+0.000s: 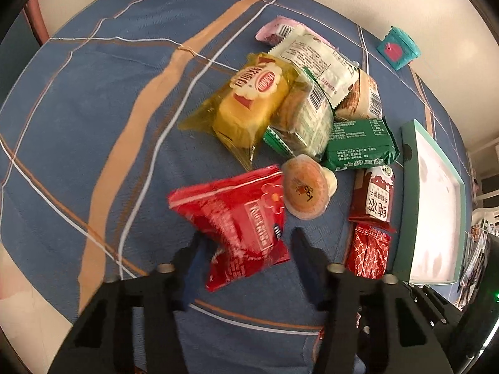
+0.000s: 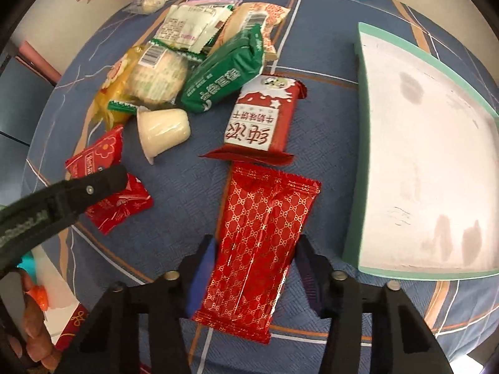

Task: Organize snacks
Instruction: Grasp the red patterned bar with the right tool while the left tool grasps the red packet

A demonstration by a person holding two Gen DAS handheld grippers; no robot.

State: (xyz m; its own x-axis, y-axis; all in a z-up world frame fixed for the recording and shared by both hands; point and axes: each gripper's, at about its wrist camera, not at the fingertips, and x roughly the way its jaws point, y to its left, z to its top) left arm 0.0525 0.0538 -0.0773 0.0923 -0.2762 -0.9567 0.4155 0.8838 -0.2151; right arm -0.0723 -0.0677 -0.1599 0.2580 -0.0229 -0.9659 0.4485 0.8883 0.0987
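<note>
My left gripper [image 1: 248, 246] is shut on a red snack packet [image 1: 237, 218], which sits tilted and blurred between its fingers over the blue cloth. From the right wrist view, one left finger [image 2: 103, 180] lies across that same red packet [image 2: 106, 187]. My right gripper [image 2: 255, 255] is shut on a long red packet with a gold pattern [image 2: 262, 243], gripped by its long edges. That patterned packet [image 1: 368, 255] also shows at the left wrist view's lower right. A teal-rimmed tray [image 2: 361, 143] with a white floor lies just right of it.
A pile of snacks lies beyond: a yellow cake packet [image 1: 249, 106], a green packet [image 1: 358, 143], a jelly cup [image 1: 307, 187], a red-and-white biscuit packet [image 2: 262, 118]. A small teal box [image 1: 397, 46] stands near the table's far edge. A person's hand [image 2: 37, 327] shows lower left.
</note>
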